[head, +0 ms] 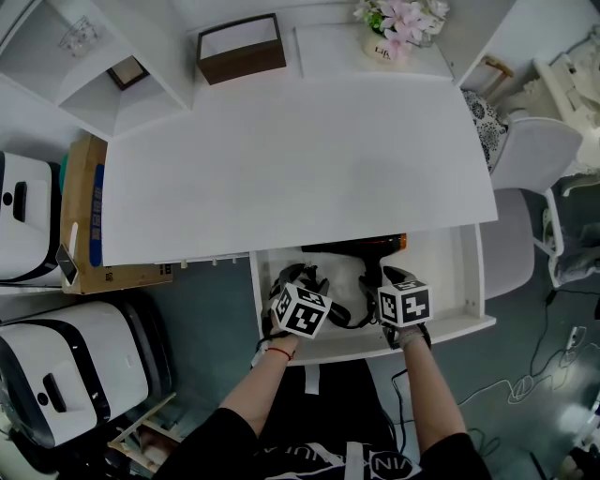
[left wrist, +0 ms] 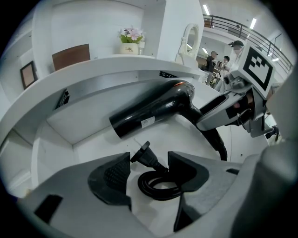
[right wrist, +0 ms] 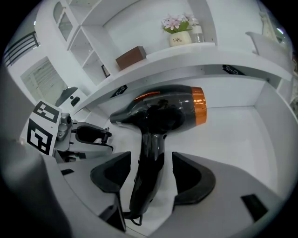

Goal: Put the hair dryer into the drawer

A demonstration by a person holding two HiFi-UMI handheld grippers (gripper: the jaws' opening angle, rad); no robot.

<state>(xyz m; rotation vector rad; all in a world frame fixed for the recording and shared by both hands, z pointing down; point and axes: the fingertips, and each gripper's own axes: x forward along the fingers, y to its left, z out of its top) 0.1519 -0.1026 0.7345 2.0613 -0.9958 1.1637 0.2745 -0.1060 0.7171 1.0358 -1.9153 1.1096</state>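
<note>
Item: hair dryer (right wrist: 158,111) lying in open drawer (head: 450,267) | step: release, we judge | right gripper (right wrist: 149,179) wide apart, handle between, unpressed | left gripper (left wrist: 149,169) apart over coiled cord (left wrist: 158,186) | next: we lift clear, push drawer shut.

I get bright, even indoor light in all three views, with soft shadows only. The head view is sharp, but the white desk top (head: 300,159) is nearly blown out and shows little texture. Its front edge throws a dim band over the back of the drawer (head: 448,272). Both gripper views are strong fisheye: straight edges bow and the corners go black. Ceiling lights (left wrist: 206,9) show as small hot strips in the left gripper view. The glossy hair dryer (right wrist: 163,109) carries streaky glare. The nearest foreground in both gripper views is soft; mid-distance is crisp.
</note>
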